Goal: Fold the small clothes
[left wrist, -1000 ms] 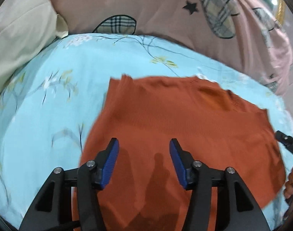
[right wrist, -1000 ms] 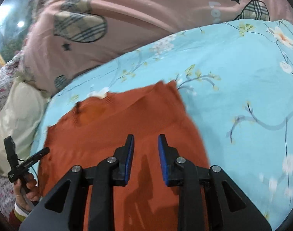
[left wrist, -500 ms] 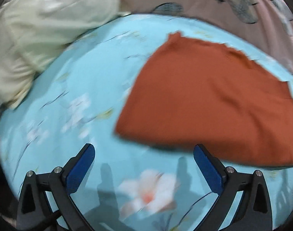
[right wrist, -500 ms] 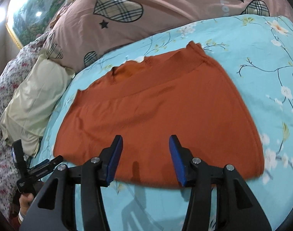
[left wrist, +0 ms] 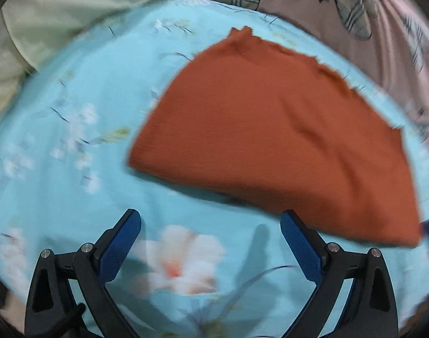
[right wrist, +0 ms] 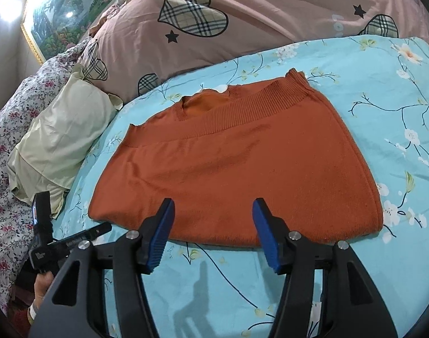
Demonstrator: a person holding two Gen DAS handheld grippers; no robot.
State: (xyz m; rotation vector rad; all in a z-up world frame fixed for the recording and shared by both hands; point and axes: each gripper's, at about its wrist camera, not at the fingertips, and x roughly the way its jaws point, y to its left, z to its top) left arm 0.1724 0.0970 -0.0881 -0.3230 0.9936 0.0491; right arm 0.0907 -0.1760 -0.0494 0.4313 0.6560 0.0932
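An orange knit garment (right wrist: 237, 166) lies folded flat on the light blue floral bedsheet (right wrist: 383, 90), its ribbed band toward the pillows. It also shows in the left wrist view (left wrist: 271, 129), ahead and to the right. My left gripper (left wrist: 211, 242) is open wide and empty, over bare sheet just short of the garment's near edge. My right gripper (right wrist: 213, 225) is open and empty, its fingertips over the garment's near fold edge. The left gripper's body (right wrist: 48, 242) shows at the lower left of the right wrist view.
A pink quilt with plaid hearts (right wrist: 242, 22) lies along the far side. A cream pillow (right wrist: 59, 138) sits at the left, also in the left wrist view (left wrist: 59, 14). A flowered cover (right wrist: 6, 169) lies at the far left edge. A framed picture (right wrist: 65, 8) hangs behind.
Both grippers have pulled back from over the garment toward its near edge and opened wider. The garment lies released on the sheet.
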